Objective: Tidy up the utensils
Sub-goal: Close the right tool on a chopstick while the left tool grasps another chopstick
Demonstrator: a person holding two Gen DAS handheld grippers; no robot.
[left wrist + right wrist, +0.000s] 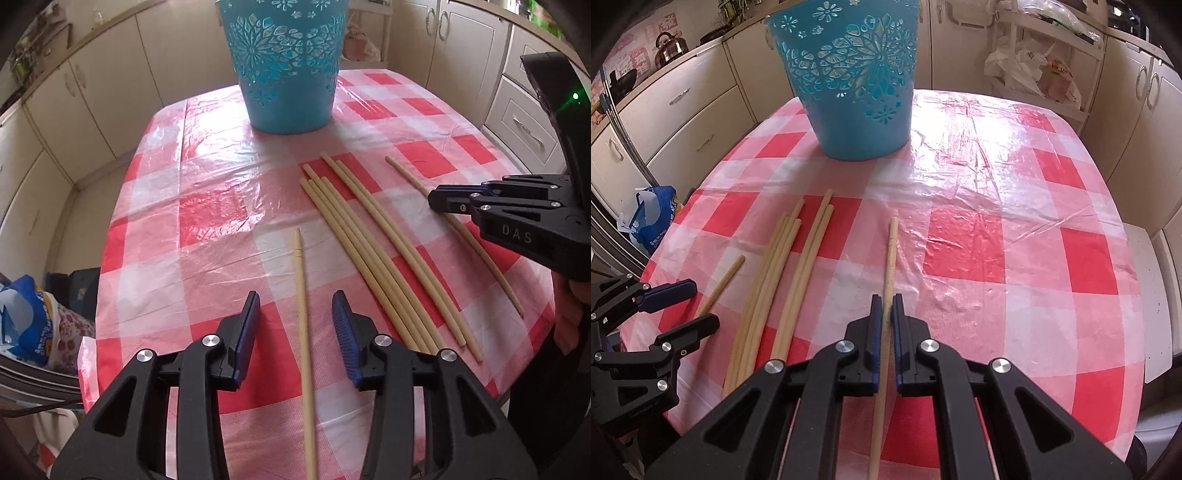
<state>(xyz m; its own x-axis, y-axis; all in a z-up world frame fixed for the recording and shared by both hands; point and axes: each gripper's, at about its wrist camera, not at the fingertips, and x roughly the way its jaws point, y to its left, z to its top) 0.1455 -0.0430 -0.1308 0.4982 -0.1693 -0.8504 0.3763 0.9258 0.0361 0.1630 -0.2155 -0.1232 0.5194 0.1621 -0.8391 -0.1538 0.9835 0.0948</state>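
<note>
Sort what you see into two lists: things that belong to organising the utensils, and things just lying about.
Job: chopsticks on the table; chopstick in right gripper; chopstick between left gripper's open jaws; blue basket.
Lying about: kettle; blue bag; white bags.

Bucket [286,74]: turquoise, cut-out flower pattern round the upper wall, plain lower band. Tablecloth [207,192]: red, pink and white check, glossy. Chopsticks [369,251]: pale bamboo-tan, plain. Left gripper [295,314] and right gripper [885,306]: black bodies, dark blue pads, silver screws. Cabinets [92,92]: cream.
</note>
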